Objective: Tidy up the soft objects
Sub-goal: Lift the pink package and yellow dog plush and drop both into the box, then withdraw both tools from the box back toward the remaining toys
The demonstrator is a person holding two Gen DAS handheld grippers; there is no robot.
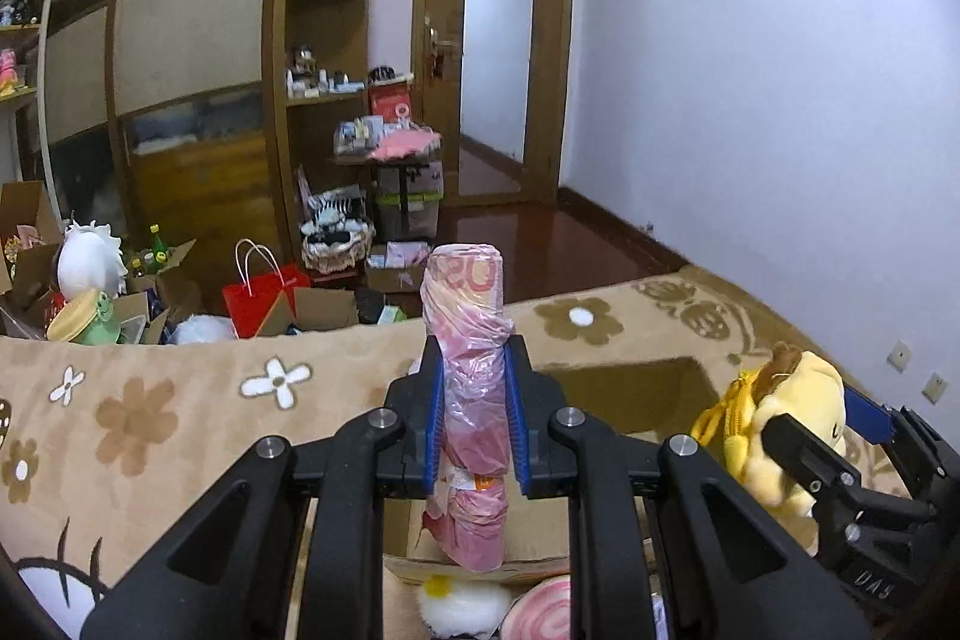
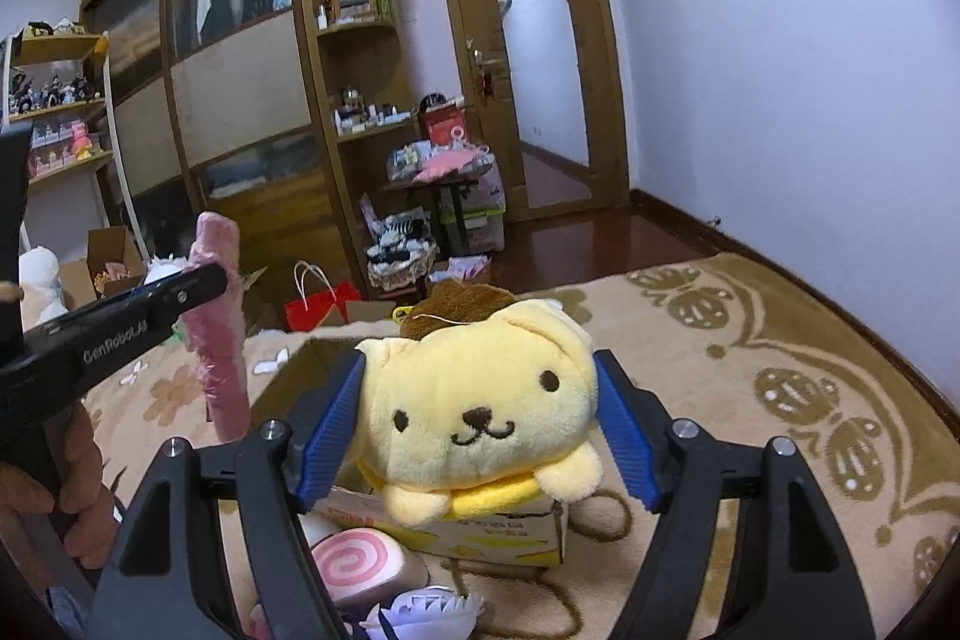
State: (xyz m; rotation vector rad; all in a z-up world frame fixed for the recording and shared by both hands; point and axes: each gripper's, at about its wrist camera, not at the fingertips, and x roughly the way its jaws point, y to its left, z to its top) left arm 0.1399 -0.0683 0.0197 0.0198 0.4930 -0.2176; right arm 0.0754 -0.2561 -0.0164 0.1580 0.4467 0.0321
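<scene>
Left gripper [image 1: 474,418] clamped narrow on pink plastic-wrapped roll [image 1: 471,340]: crinkly film, red print near top. Long axis upright, top poking past the fingertips, bottom hanging below the pads. Right gripper [image 2: 480,430] holds yellow dog plush [image 2: 480,400] between wide blue pads [image 2: 333,430]; brown cap up, face toward the camera. Cardboard box [image 2: 510,538] sits just under it on the floral blanket [image 2: 780,370].

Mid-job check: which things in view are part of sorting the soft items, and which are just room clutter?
In play:
- pink bagged roll, clamped in the left hand-held gripper
- yellow dog plush, between the pads of the right hand-held gripper
- cardboard box
- pink swirl plush

Clutter:
- red gift bag
- basket
- bottles
</scene>
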